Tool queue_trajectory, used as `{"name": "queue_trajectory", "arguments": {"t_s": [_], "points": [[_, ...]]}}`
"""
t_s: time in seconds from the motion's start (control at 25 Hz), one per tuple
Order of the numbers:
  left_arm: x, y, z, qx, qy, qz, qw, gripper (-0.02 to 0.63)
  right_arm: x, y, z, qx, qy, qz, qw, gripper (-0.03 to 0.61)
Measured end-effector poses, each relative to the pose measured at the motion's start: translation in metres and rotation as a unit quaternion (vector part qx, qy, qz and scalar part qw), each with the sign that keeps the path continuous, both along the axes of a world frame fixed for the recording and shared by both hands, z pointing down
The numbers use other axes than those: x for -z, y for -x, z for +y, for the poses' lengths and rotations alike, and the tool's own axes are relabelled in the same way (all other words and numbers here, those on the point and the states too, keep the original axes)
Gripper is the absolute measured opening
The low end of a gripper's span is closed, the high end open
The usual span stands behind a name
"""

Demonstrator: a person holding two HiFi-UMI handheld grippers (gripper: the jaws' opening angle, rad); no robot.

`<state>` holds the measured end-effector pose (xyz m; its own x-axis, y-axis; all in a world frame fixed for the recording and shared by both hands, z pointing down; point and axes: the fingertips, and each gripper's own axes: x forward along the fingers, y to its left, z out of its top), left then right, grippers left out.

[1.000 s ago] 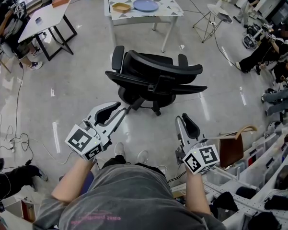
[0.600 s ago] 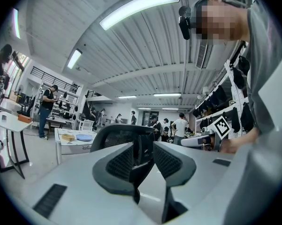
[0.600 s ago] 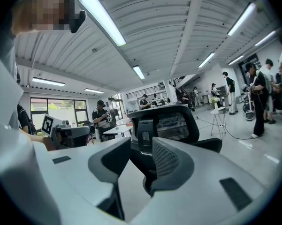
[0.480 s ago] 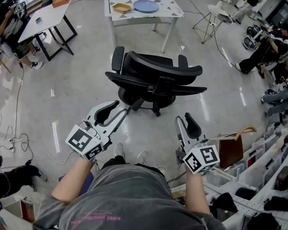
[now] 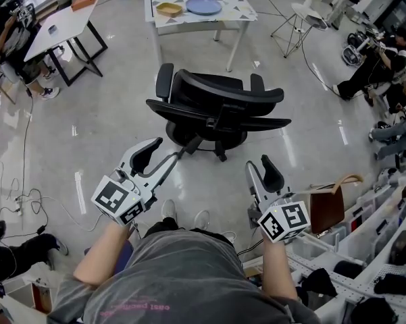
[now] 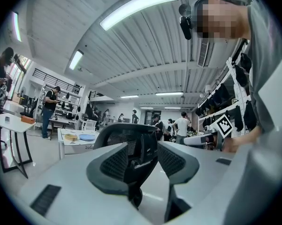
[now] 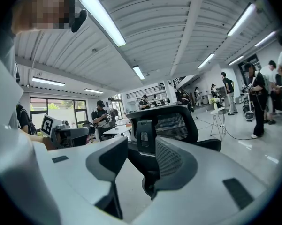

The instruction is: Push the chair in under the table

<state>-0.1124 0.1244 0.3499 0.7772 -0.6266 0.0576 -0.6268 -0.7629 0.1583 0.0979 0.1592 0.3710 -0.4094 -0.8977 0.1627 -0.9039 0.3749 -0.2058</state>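
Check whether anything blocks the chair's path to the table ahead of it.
Nothing visible does: only bare floor lies between the black chair and the white table, and the space under it looks open.

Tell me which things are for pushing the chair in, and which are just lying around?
For the job:
- black chair
- patterned table beyond it, probably where it goes

Just lying about:
- blue plate and yellow dish, both on that table
- brown bag
- cables on the floor
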Motion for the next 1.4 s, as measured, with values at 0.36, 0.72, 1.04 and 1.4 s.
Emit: {"name": "queue_trajectory", "arguments": {"t_s": [0.36, 0.72, 1.04, 1.4], "points": [[-0.012, -0.021, -0.006, 0.011, 0.003, -0.023, 0.9997, 0.193, -0.011, -0.032, -0.005, 0.002, 0.003, 0.002, 1.000, 0.167], [-0.045, -0.031, -0.031, 0.044, 0.006, -0.087, 0.9952, 0.196, -0.036, -0.076, -0.028, 0.026, 0.012, 0.040, 0.999, 0.167], [-0.056, -0.036, -0.056, 0.055, 0.011, -0.105, 0.9929, 0.201, -0.047, -0.088, -0.059, 0.041, 0.017, 0.051, 0.998, 0.167], [-0.062, -0.047, -0.087, 0.032, 0.015, -0.094, 0.9950, 0.210, -0.052, -0.069, -0.090, 0.056, 0.016, 0.051, 0.997, 0.167]]}}
